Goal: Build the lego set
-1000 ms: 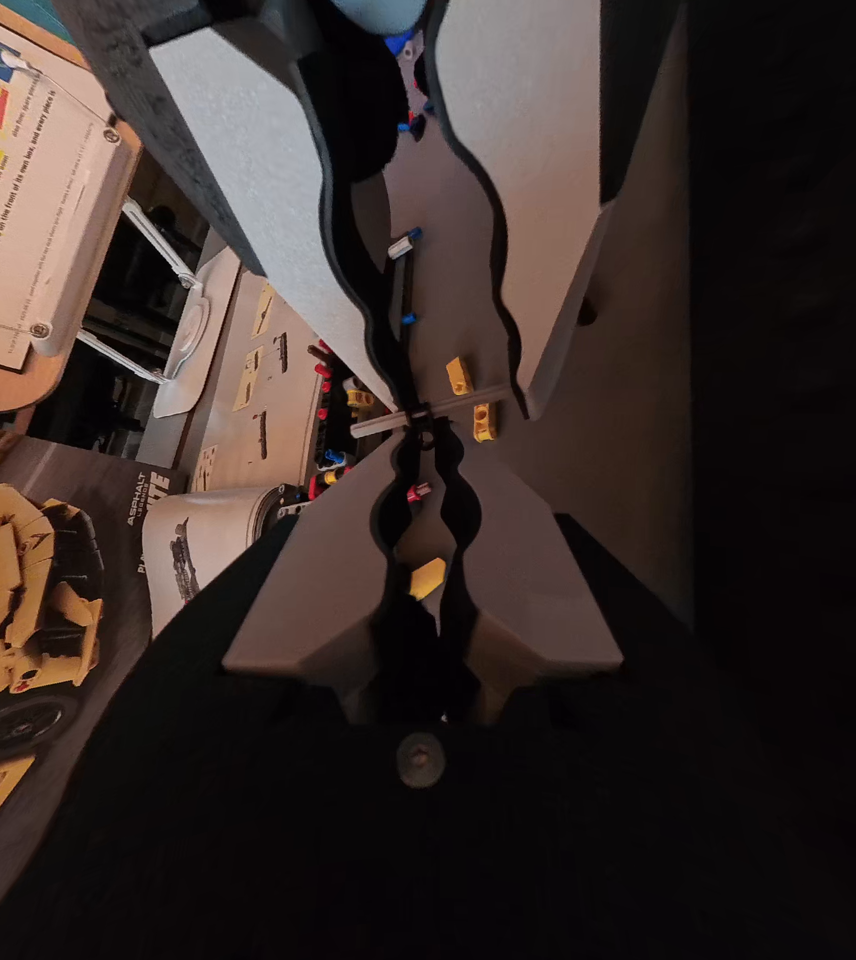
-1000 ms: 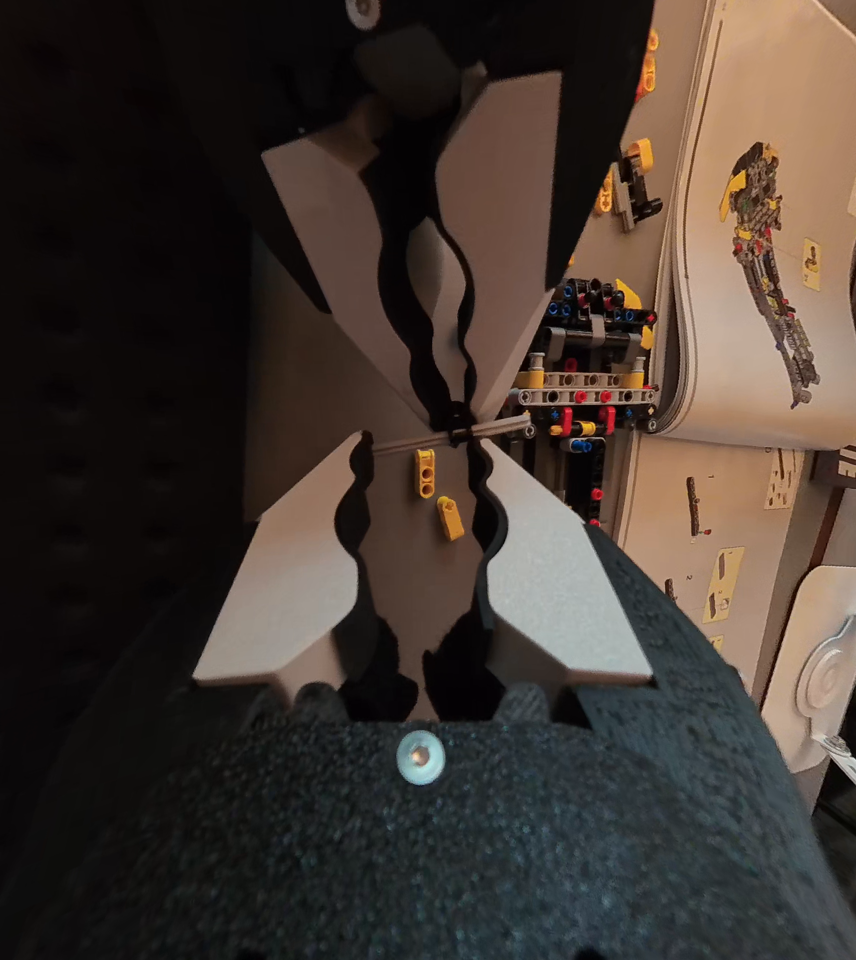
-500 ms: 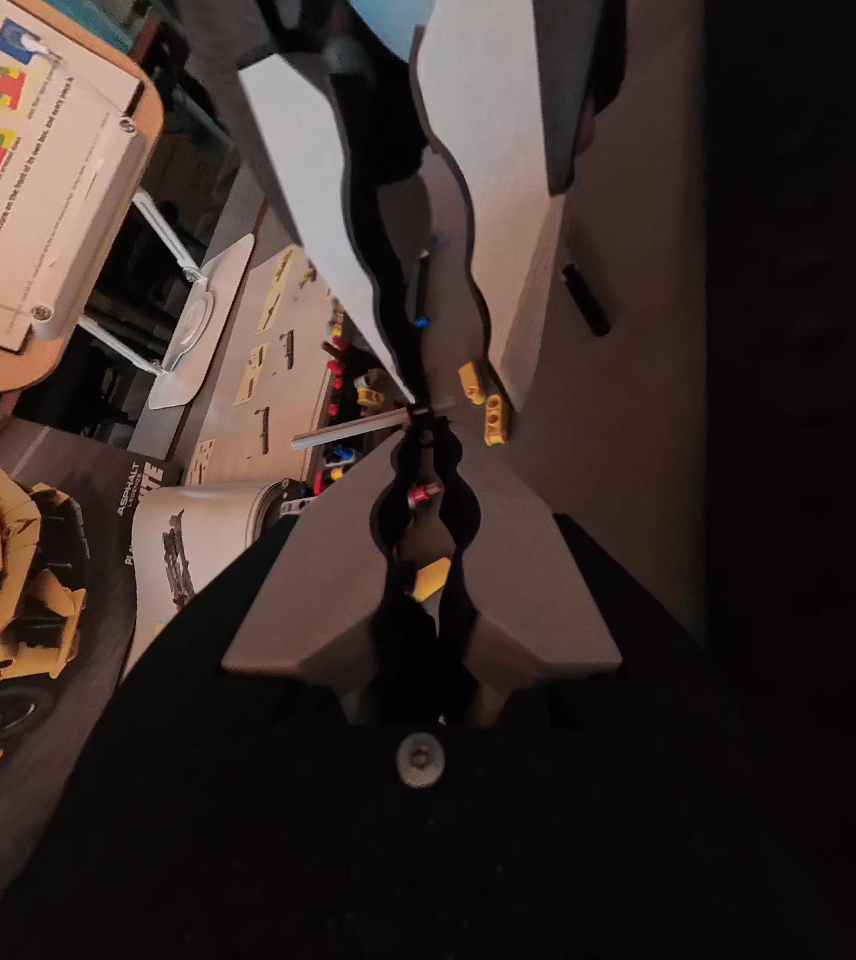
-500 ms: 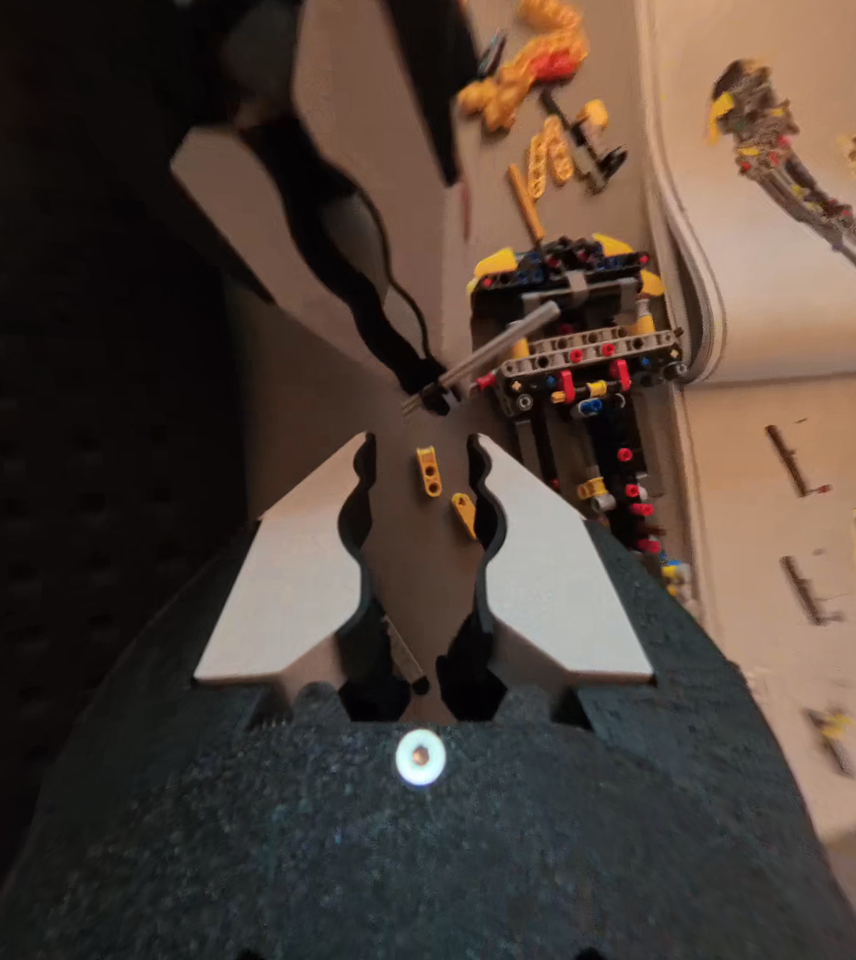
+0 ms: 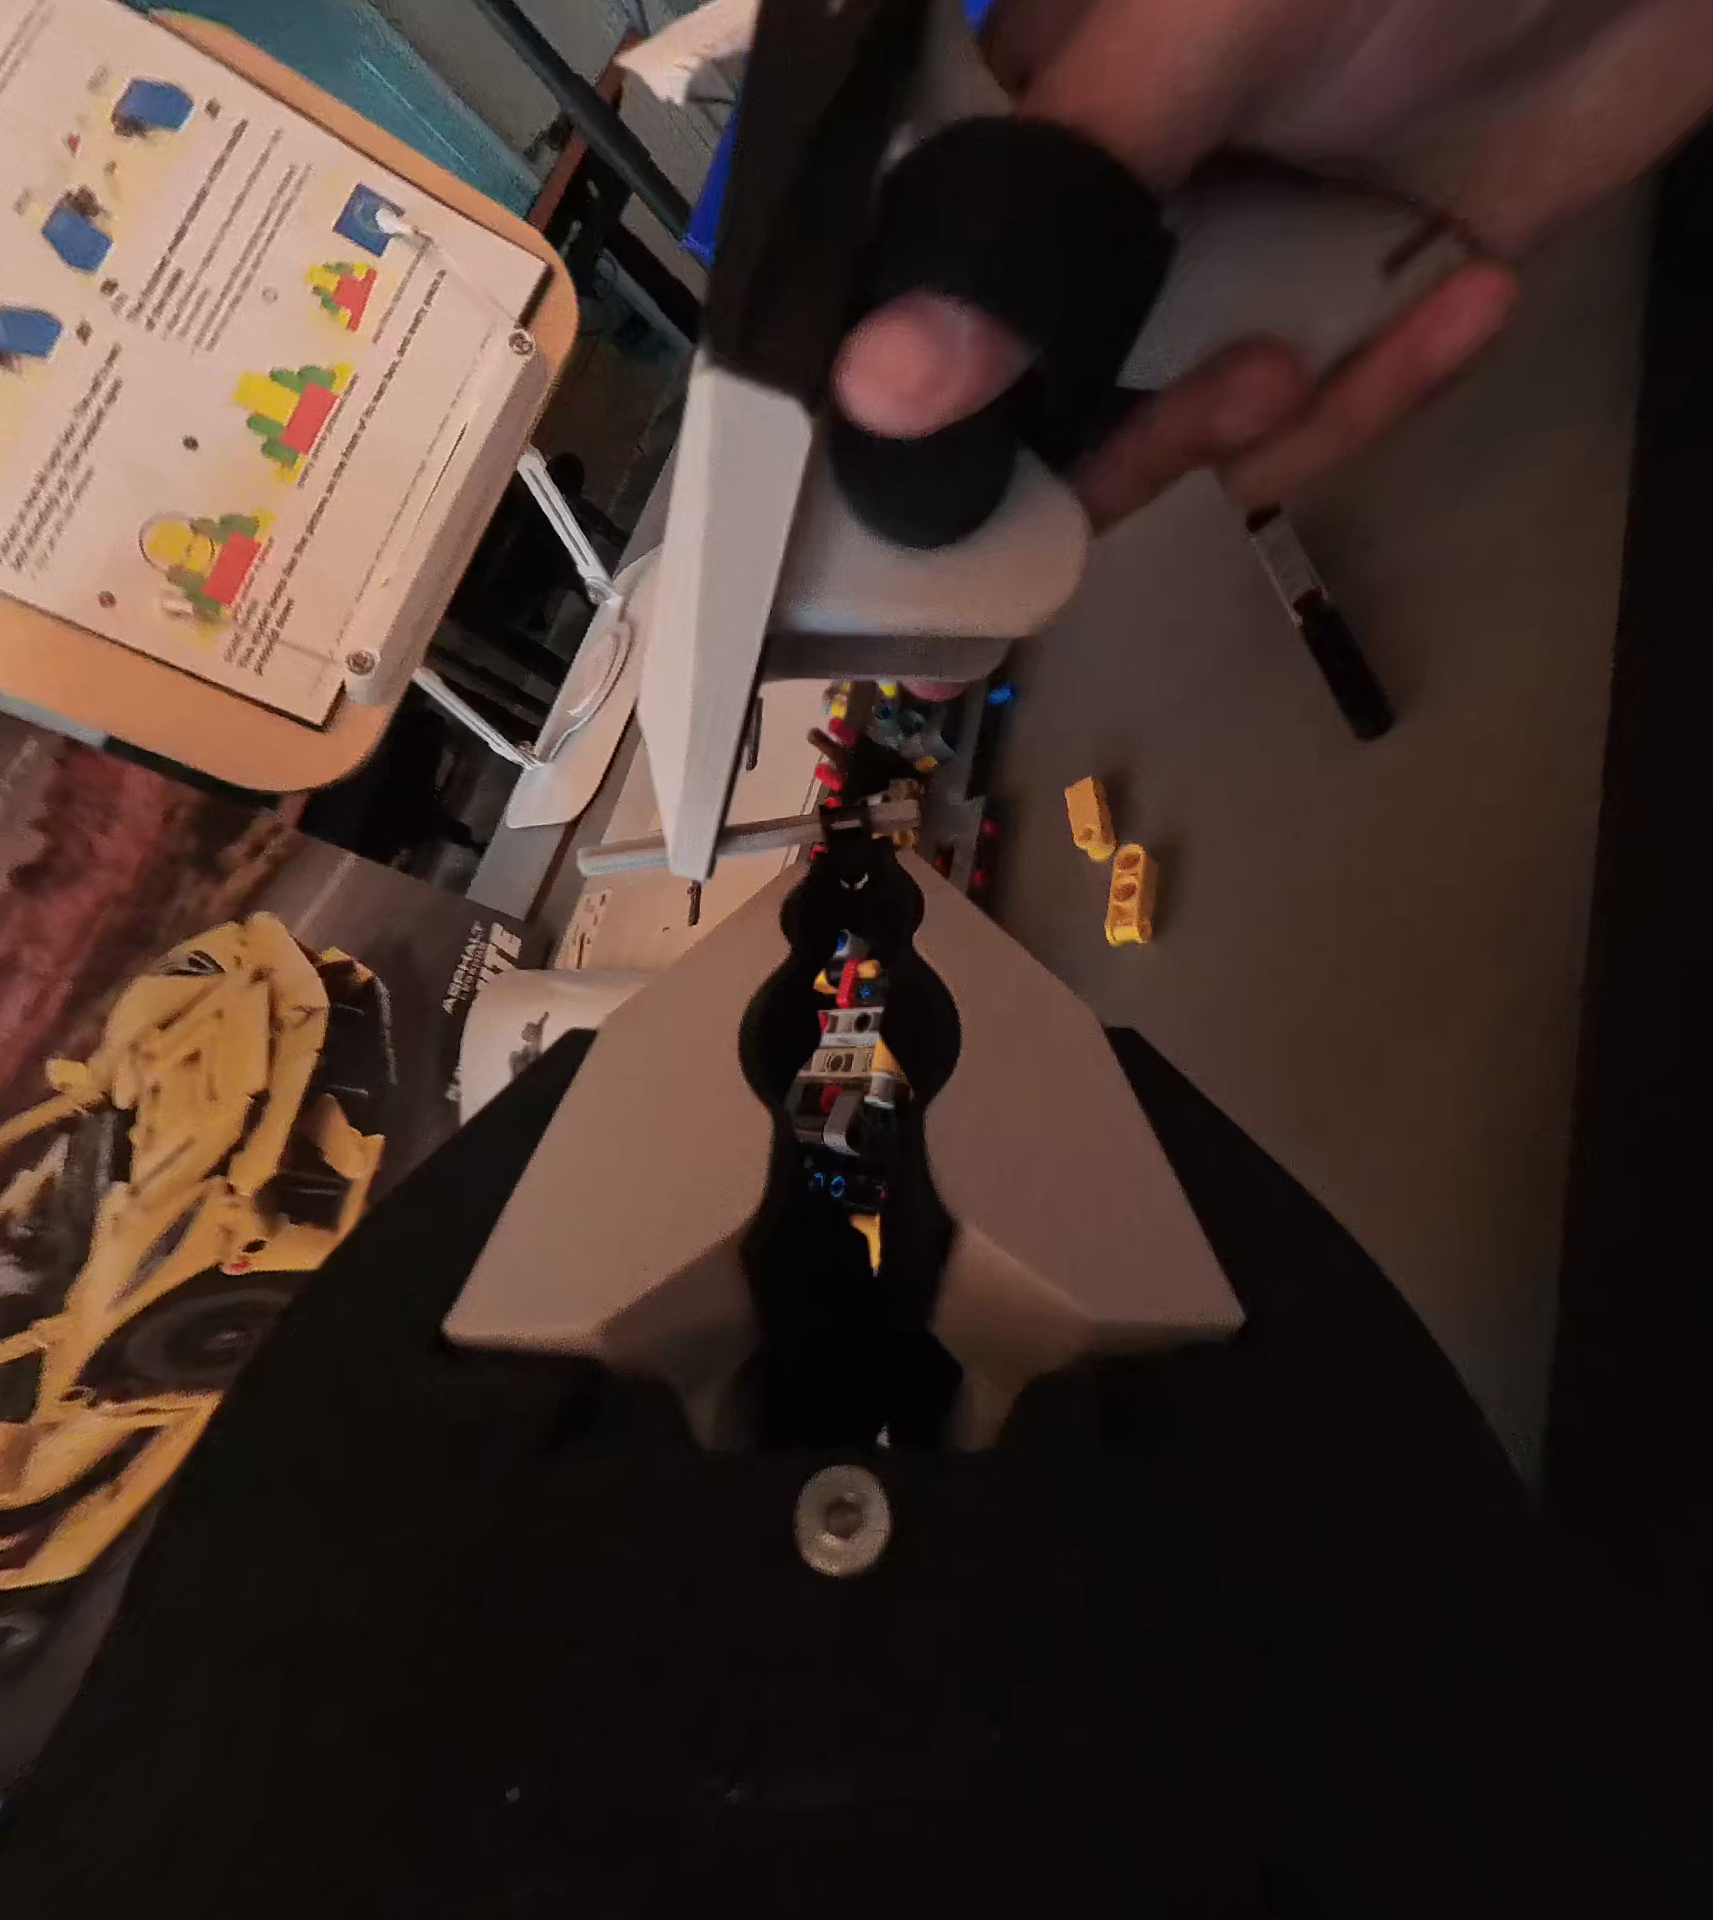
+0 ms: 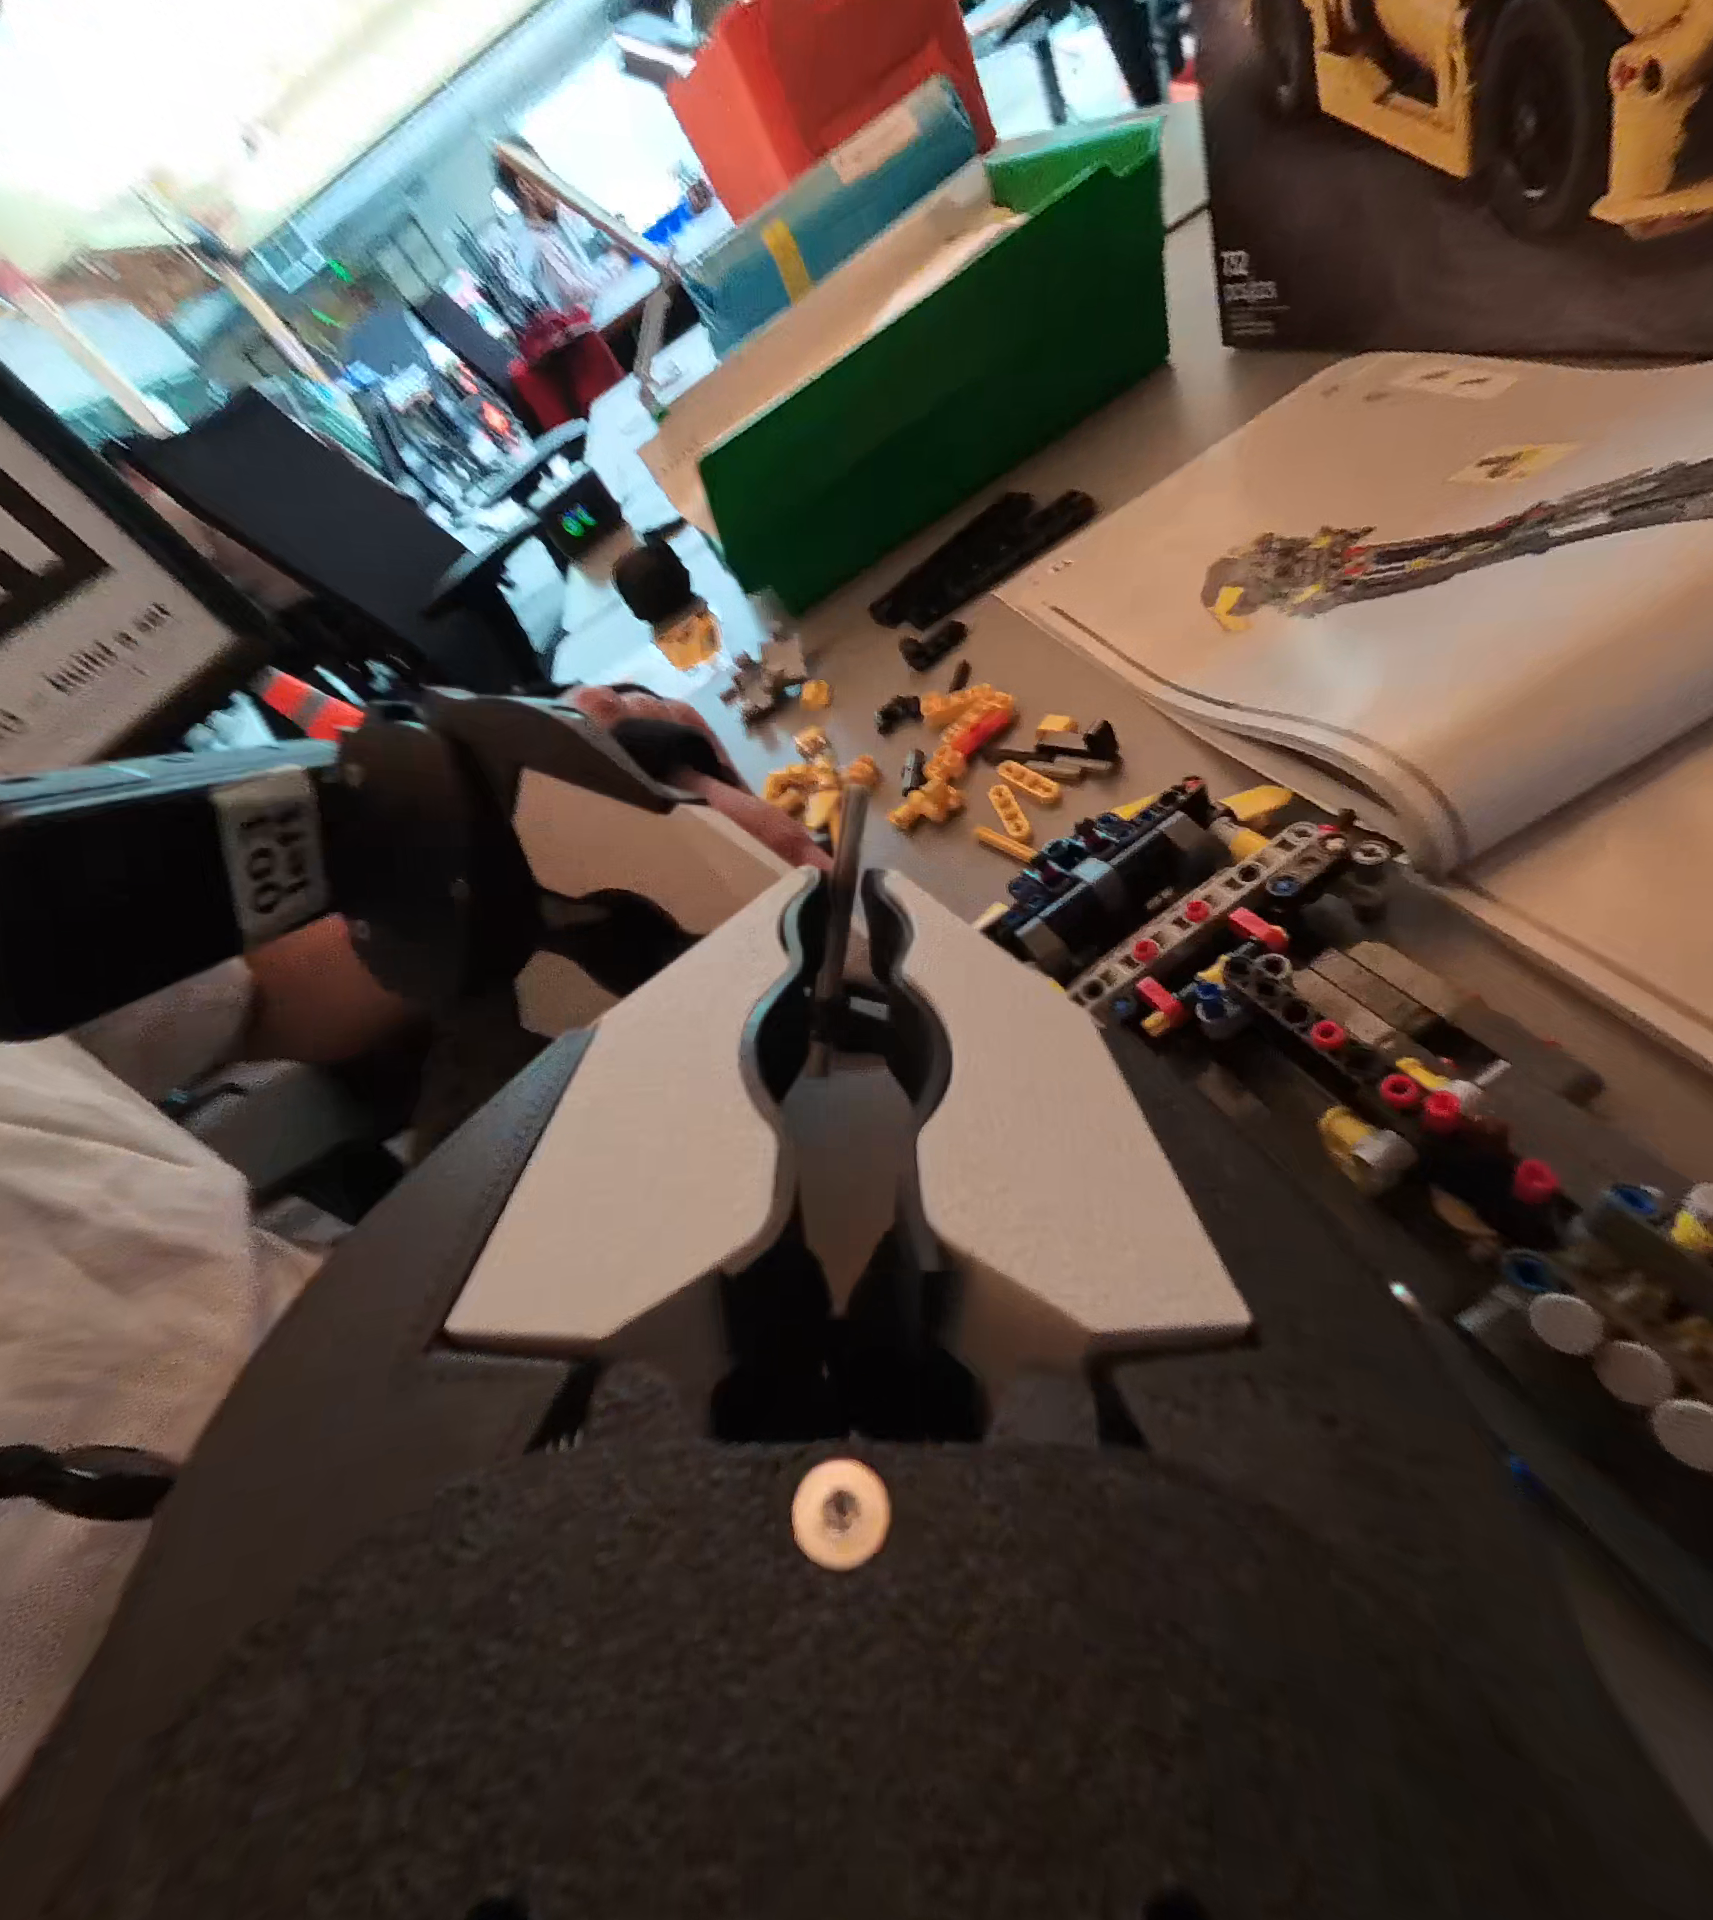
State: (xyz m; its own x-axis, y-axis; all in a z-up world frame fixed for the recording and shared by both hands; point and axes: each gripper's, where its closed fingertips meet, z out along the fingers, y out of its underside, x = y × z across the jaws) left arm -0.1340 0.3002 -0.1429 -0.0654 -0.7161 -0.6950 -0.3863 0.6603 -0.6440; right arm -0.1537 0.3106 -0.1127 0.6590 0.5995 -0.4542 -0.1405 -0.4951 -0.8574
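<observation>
Axle (image 6: 844, 914) stands lengthwise in my right tongs (image 6: 839, 894), pinched, chassis (image 6: 1278, 997) lower right; left tongs (image 5: 857, 883) pinch its black connector.

words on box (image 6: 1475, 208), picture sheet (image 5: 197, 353), white tag on left gripper (image 6: 270, 862); not copied.

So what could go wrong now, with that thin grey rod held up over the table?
The grey axle sits only at the tips of the right gripper's jaws, so it could twist or slip out, perhaps among the loose yellow pieces. The left gripper pinches a small black piece at the axle; a skewed push might pop it loose. A swing could knock the half-built chassis nearby.
</observation>
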